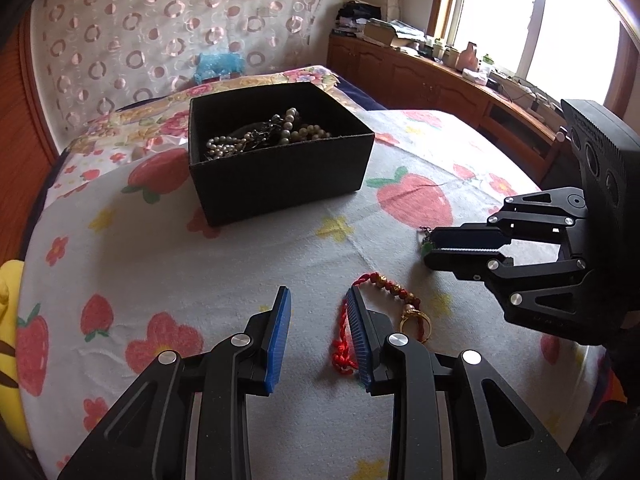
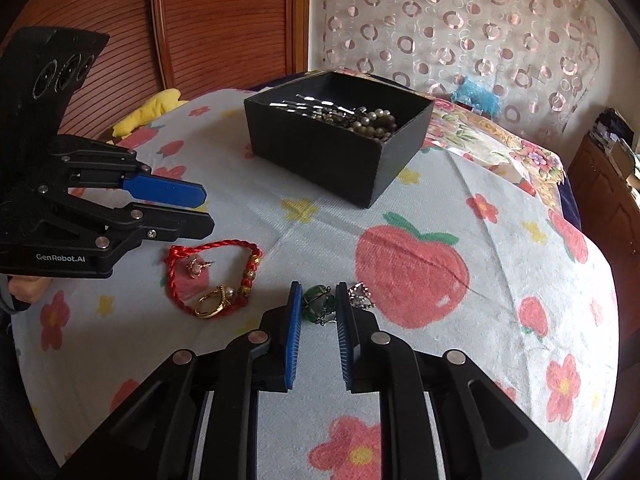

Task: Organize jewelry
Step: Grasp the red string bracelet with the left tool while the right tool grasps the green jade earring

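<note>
While I watch both wrist feeds, this is what I read off them.

Left gripper (image 1: 318, 300): my blue-padded jaws stand wide apart at the bottom centre of the left wrist view, with nothing between them; in the right wrist view it (image 2: 208, 210) comes in from the left edge, poised over the red bracelet.

Right gripper (image 2: 318, 296): jaws parted a moderate way at the lower centre of its own view, straddling the green pendant. I can't see either pad touching it. In the left wrist view it (image 1: 428, 244) comes in from the right edge with the fingers looking close together.

Green pendant (image 2: 316, 298): lies on the cloth between my right fingers, lower centre of the frame, with a silvery charm (image 2: 360, 294) just beside the right finger.

Red bracelet (image 2: 208, 276): a braided cord loop with gold and red beads, left of centre in the right wrist view; in the left wrist view it (image 1: 384, 284) runs behind my right-hand finger.

Gold ring (image 2: 212, 304): rests against the lower edge of the bracelet.

Earring (image 2: 196, 266): small and pale, inside the bracelet loop.

Black box (image 1: 280, 160): open-topped, upper centre of both views, well apart from the loose pieces. It holds pearl beads (image 1: 280, 130) and hair pins (image 2: 316, 106).

Tablecloth (image 2: 460, 360): white with strawberries and flowers, under everything.

Yellow cushion (image 2: 154, 108): at the cloth's far left edge, upper left of the right wrist view.
</note>
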`<state>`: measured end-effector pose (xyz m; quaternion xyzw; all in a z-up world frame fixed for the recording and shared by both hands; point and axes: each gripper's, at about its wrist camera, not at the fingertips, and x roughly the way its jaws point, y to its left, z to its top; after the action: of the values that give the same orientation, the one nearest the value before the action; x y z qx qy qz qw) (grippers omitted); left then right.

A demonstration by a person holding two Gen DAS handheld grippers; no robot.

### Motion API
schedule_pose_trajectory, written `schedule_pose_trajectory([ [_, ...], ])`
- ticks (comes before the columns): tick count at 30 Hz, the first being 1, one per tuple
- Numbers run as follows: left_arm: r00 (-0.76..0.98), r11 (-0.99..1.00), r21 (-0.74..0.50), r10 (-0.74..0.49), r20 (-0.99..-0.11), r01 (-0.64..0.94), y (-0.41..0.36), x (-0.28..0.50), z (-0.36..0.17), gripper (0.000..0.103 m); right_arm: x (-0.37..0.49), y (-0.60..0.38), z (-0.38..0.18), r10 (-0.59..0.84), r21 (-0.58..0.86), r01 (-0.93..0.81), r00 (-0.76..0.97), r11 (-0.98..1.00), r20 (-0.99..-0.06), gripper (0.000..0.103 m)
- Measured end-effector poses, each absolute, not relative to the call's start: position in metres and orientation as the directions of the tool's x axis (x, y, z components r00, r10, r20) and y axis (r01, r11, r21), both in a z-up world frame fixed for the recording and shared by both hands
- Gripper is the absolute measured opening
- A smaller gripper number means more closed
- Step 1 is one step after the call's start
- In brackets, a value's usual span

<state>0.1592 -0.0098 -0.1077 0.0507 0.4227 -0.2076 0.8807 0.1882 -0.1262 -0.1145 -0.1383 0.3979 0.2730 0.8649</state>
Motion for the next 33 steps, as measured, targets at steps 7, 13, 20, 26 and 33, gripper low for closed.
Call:
schedule_pose_trajectory([
  [7,0.526,0.888,-0.105,-0.357,-0.772,0.448,-0.019,0.160,-0.108,0.027,0.188,-0.131,-0.111,0.364,-0.015,-0.572,0.543,0.820,-0.756,0.018],
  [13,0.510,0.882,-0.072,-0.334,-0.793,0.466,-0.031,0.164,-0.115,0.022,0.188,-0.132,-0.111,0.370,-0.009,-0.572,0.542,0.820,-0.754,0.019],
  [20,0.509,0.884,-0.075,-0.333,-0.793,0.461,-0.030,0.164,-0.119,0.005,0.187,-0.133,-0.112,0.371,-0.008,-0.572,0.543,0.820,-0.753,0.019],
  [26,0.524,0.885,-0.097,-0.355,-0.774,0.456,-0.024,0.161,-0.111,0.002,0.186,-0.134,-0.108,0.377,-0.008,-0.572,0.551,0.820,-0.744,0.019],
  [33,0.585,0.896,-0.113,-0.371,-0.721,0.429,-0.011,0.158,-0.084,0.001,0.190,-0.134,-0.098,0.384,-0.014,-0.572,0.568,0.820,-0.728,0.019],
])
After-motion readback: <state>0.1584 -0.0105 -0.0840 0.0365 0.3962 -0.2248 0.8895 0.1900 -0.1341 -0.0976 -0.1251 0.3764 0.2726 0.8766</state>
